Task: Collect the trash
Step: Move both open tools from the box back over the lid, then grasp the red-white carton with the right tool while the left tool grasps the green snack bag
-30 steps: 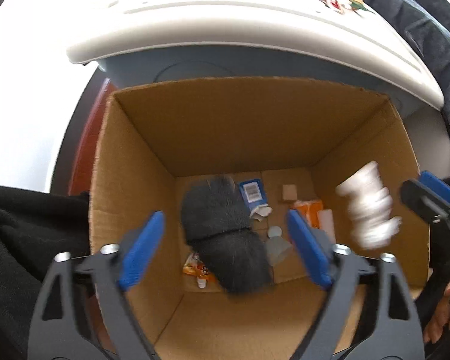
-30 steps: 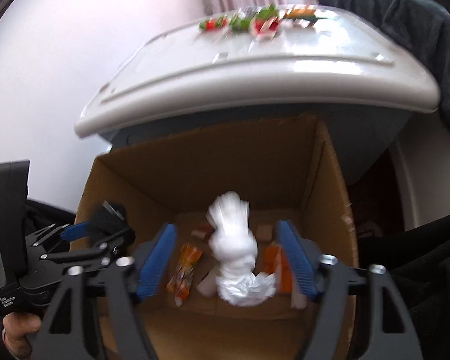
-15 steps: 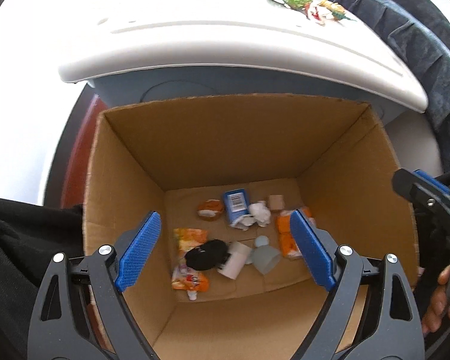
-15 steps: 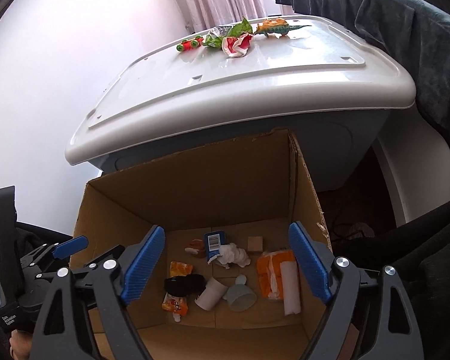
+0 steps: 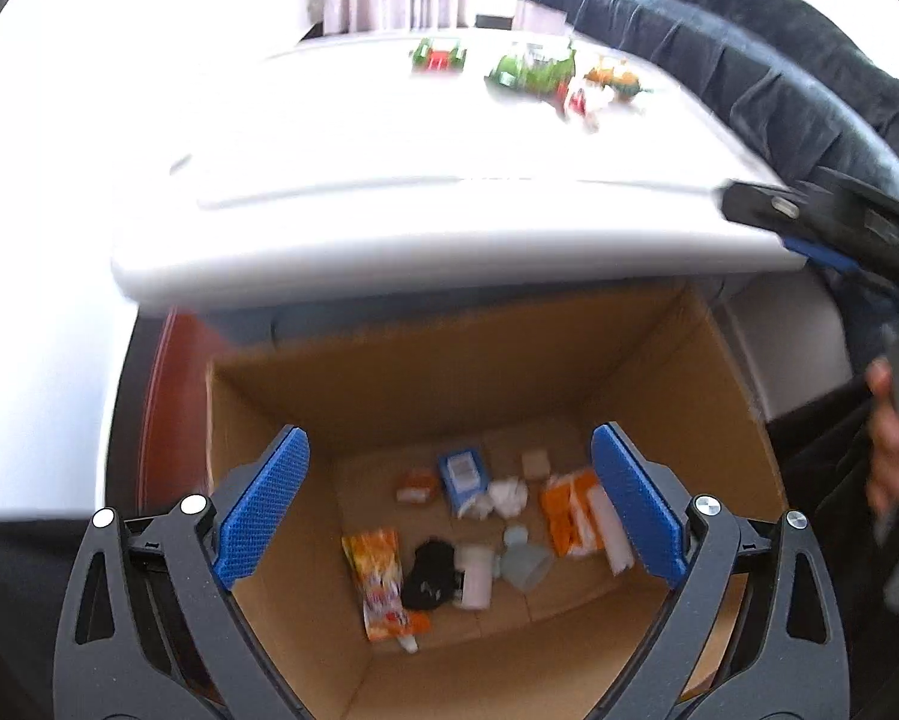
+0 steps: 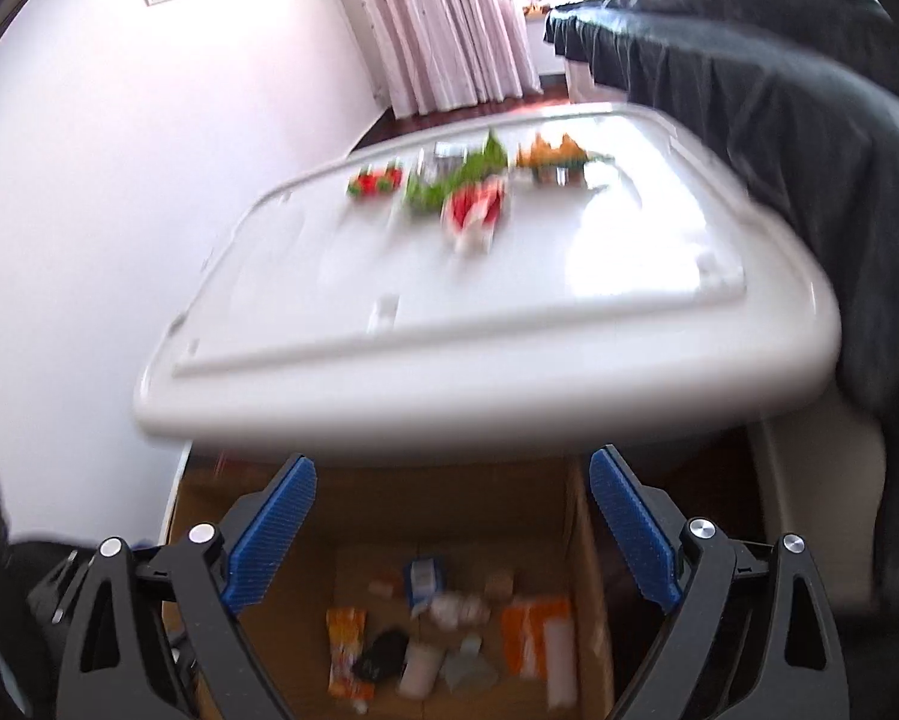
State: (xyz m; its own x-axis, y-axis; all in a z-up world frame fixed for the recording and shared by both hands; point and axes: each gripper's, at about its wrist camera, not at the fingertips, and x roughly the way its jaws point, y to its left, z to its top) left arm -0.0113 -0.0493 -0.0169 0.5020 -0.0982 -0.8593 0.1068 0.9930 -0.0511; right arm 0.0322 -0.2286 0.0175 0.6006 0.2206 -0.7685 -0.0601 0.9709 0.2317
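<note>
Comparing with half a second ago, both wrist views have tilted up: the white lidded bin [image 6: 485, 312] now fills far more of each picture, and the cardboard box [image 5: 677, 396] has sunk toward the bottom edge, with motion blur throughout. The trash on the box floor lies as it did then: orange packet [image 5: 380, 582], black wad [image 5: 430, 567], white roll [image 5: 475, 567], blue carton [image 5: 463, 476], crumpled tissue [image 5: 508, 495] and orange-and-white wrapper [image 5: 575, 513]. More litter remains far back on the lid: a green wrapper [image 6: 455, 180] and a red-and-white wrapper [image 6: 476, 213], touching. The left gripper [image 5: 449, 510] hangs above the box, blue pads spread wide, nothing between them. The right gripper [image 6: 452, 537] has risen toward the lid's near edge, likewise agape and empty.
</note>
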